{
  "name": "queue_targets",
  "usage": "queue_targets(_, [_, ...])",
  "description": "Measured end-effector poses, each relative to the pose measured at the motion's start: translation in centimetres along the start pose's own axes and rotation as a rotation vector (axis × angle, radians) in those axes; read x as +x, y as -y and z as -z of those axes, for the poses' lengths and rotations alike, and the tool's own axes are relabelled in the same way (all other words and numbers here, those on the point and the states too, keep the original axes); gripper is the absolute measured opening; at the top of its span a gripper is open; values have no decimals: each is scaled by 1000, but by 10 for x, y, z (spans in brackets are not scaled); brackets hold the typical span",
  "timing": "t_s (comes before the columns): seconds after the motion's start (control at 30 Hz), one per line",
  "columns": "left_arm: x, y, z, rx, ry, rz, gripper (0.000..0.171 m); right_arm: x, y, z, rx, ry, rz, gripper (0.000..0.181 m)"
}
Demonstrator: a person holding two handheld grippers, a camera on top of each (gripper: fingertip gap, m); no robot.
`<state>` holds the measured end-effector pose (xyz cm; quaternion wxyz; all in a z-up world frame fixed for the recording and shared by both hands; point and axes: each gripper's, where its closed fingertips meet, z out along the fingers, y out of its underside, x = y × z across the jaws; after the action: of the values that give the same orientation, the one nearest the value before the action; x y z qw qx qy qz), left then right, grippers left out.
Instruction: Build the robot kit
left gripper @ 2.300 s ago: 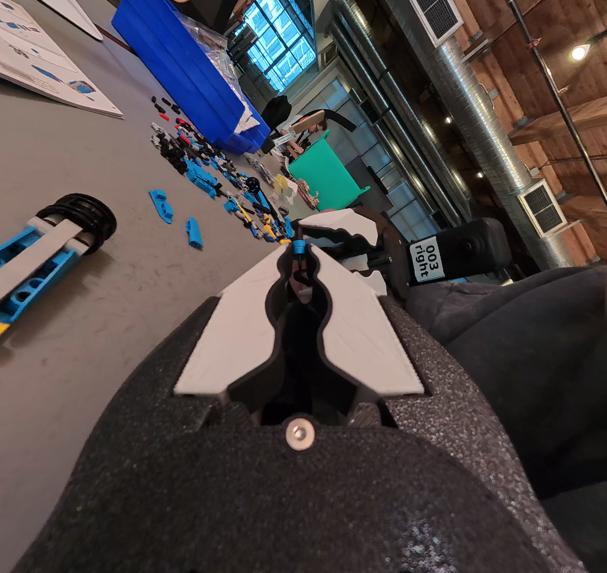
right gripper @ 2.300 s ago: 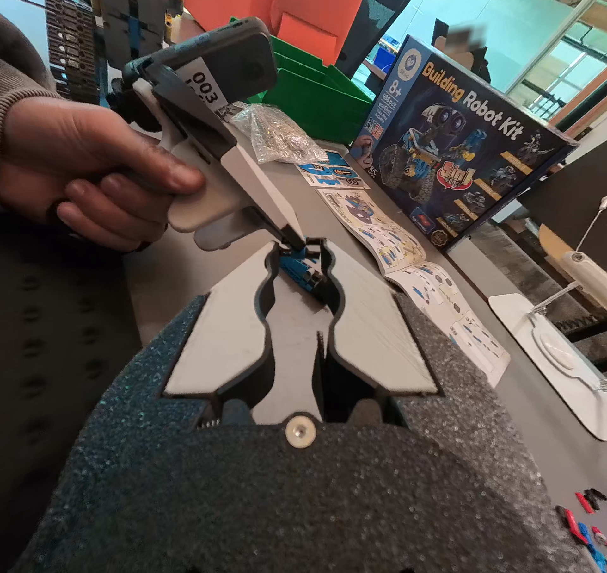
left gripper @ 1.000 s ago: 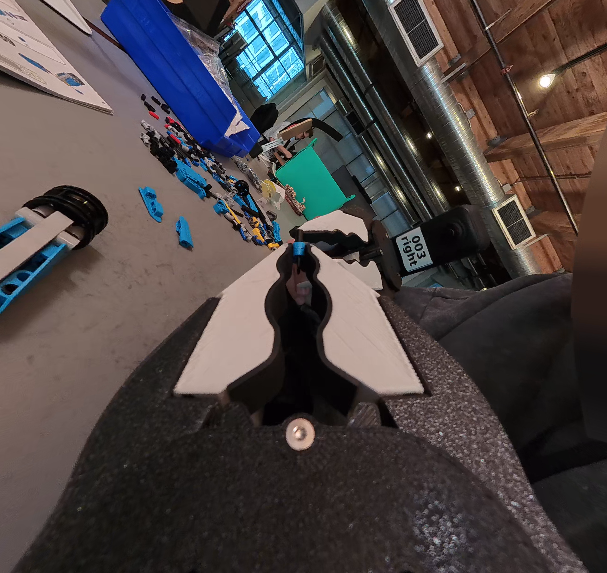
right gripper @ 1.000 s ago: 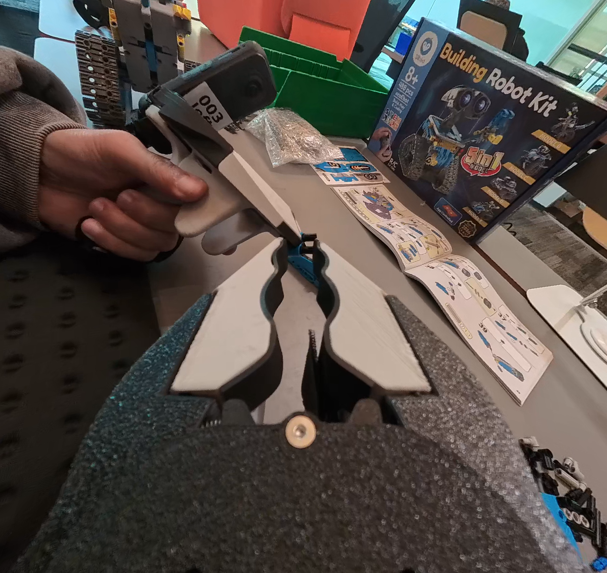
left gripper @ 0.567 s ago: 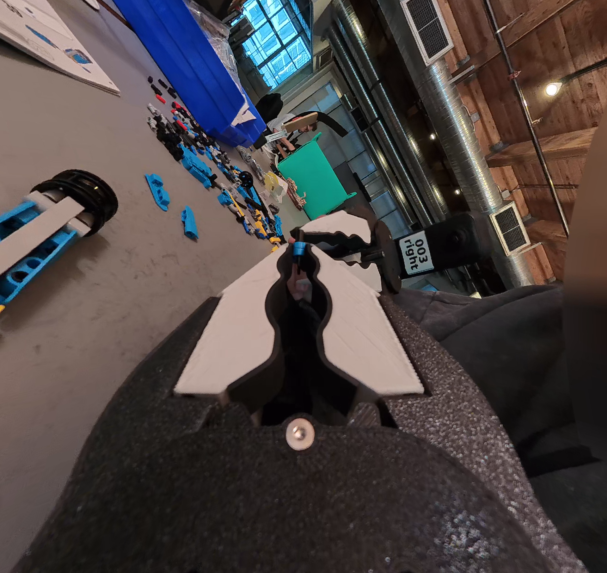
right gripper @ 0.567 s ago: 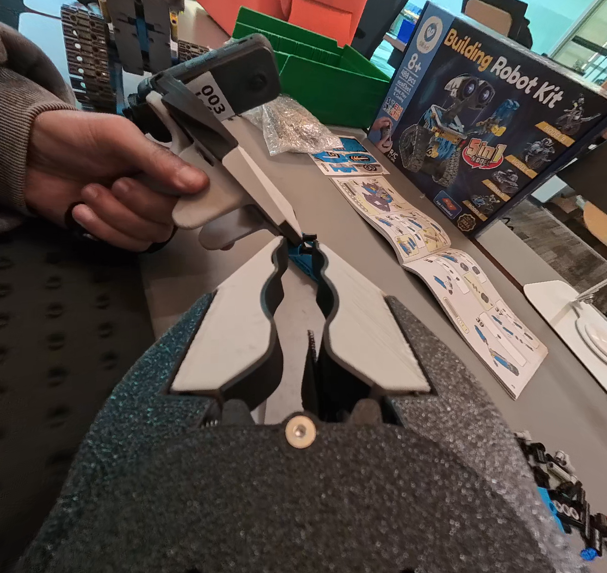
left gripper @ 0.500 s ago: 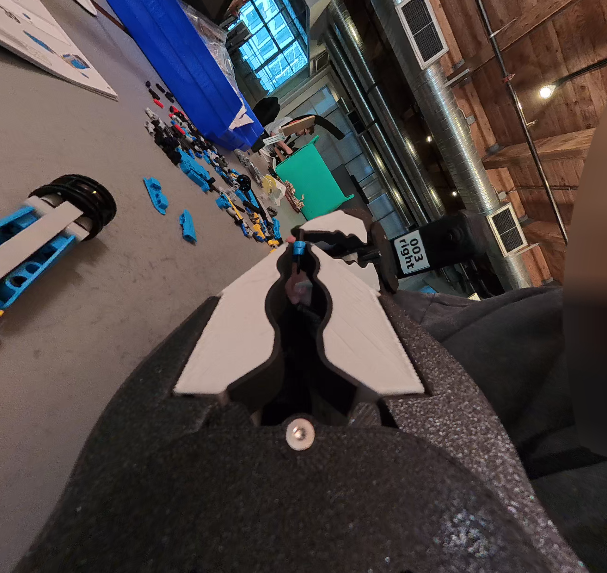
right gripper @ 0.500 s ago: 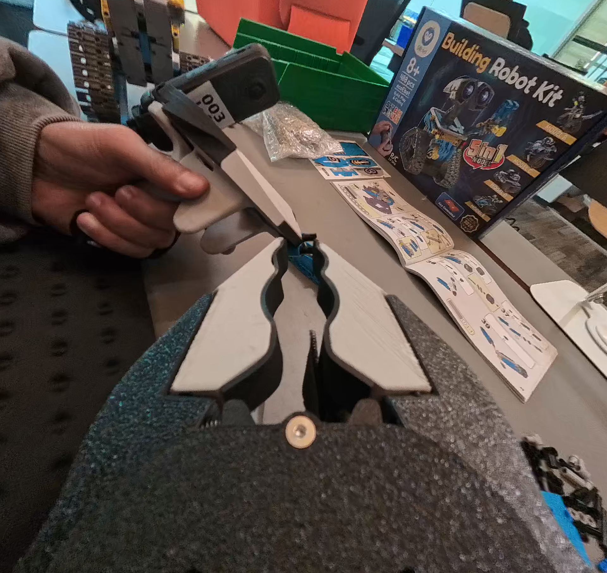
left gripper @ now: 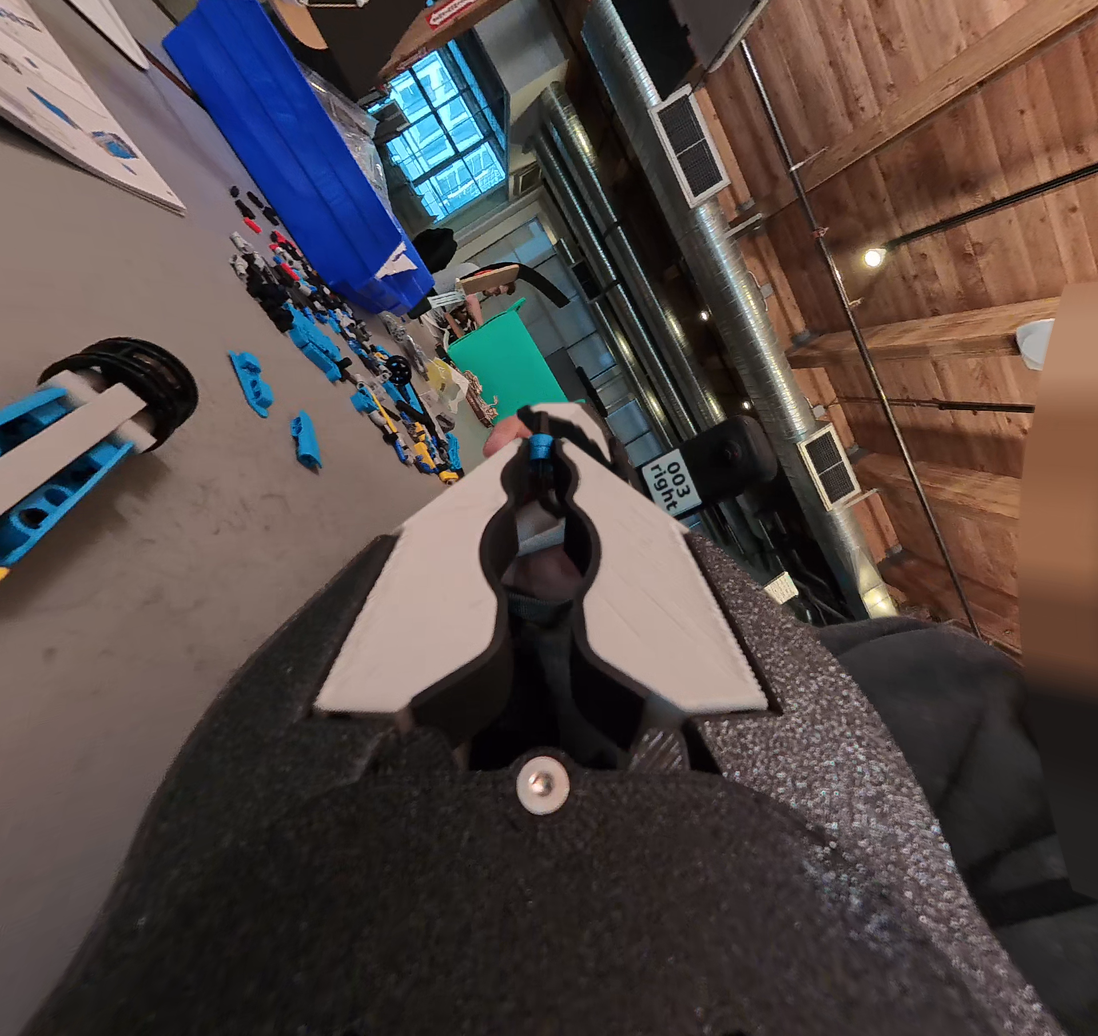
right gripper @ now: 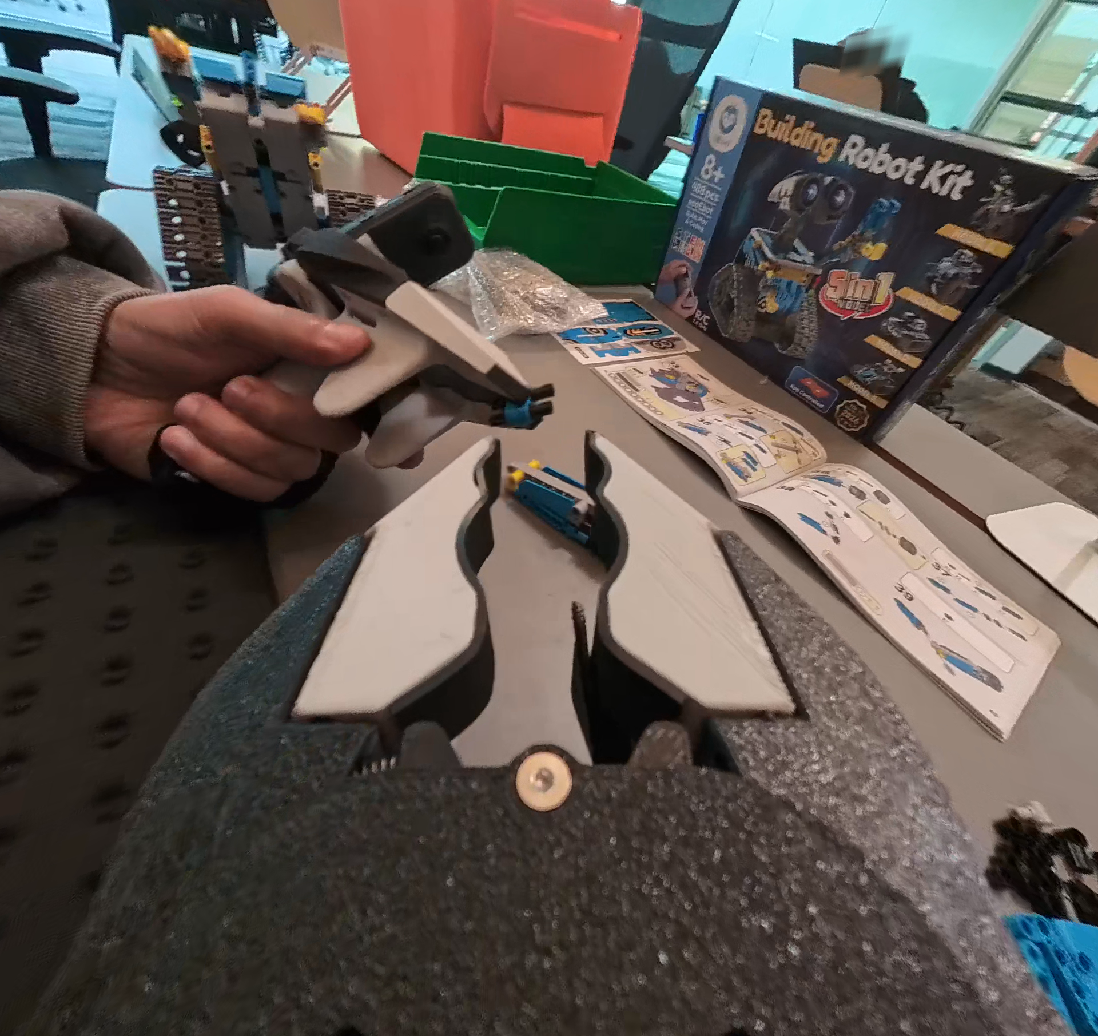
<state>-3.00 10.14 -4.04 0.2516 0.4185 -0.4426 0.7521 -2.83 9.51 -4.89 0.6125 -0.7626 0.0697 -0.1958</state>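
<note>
A: Counter (right gripper: 927,781), grey, both views. Left claw (right gripper: 523,398) first?

B: Held in a hand (right gripper: 220,377) to the left of the right claw, above the counter. Tips pinched together on a small blue-and-black connector piece (right gripper: 518,411); a black stub sticks out past the tips. Its own view shows the same piece (left gripper: 539,450) clamped at the very tip of the left claw (left gripper: 539,460).

A: Left of that claw, its own view?

B: A blue-and-white beam with a black wheel (left gripper: 128,377) lies on the counter (left gripper: 178,532) well off to the left. Nearer, two loose blue bricks (left gripper: 252,377), then a scatter of small black, blue and red parts (left gripper: 309,318) in front of a blue bin (left gripper: 297,157). Beyond the tips, the other tool's grey fingers and black camera body.

A: Right claw (right gripper: 540,455)?

B: Spread wide, gripping nothing. A small blue assembly with a yellow end (right gripper: 549,502) lies on the counter between its fingers, close against the right one. Whether it touches, I cannot tell.

A: To its right?

B: An open instruction booklet (right gripper: 832,532) just beside, flat on the counter. Beyond it a dark kit box (right gripper: 861,270) standing upright. Ahead, a crumpled clear bag (right gripper: 523,294) and a green bin (right gripper: 564,211). Loose black and blue parts (right gripper: 1046,877) sit at the near right edge.
</note>
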Motion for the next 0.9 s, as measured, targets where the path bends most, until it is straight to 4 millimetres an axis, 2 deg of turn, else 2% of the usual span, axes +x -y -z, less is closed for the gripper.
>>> queue_targets(0.1, [8, 3, 2, 19, -7, -72, 6, -14, 0, -1, 8, 75, -11, 28])
queue_targets(0.2, [13, -1, 1, -43, 79, -312, 6, -28, 1, 1, 17, 223, -156, 26])
queue_targets(0.37, [14, -7, 3, -131, 333, -983, 7, -28, -1, 2, 17, 399, -424, 29])
queue_targets(0.47, [16, -14, 3, -178, 479, -1396, 7, -31, 1, 4, 14, 510, -578, 37])
queue_targets(0.53, [23, -20, 1, -183, 517, -1628, 7, -27, 5, 7, 41, 520, -627, 38])
queue_targets(0.6, [20, -24, 1, -211, 564, -1803, 7, -26, 15, 13, 92, 563, -682, 38])
queue_targets(0.63, [20, -28, 0, -221, 563, -1857, 7, -27, 20, 17, 118, 599, -712, 38])
queue_targets(0.8, [15, -36, -5, -261, 570, -1955, 6, -32, 18, 16, 88, 596, -679, 32])
queue_targets(0.9, [12, -36, -5, -274, 588, -2001, 7, -33, 14, 13, 63, 568, -633, 17])
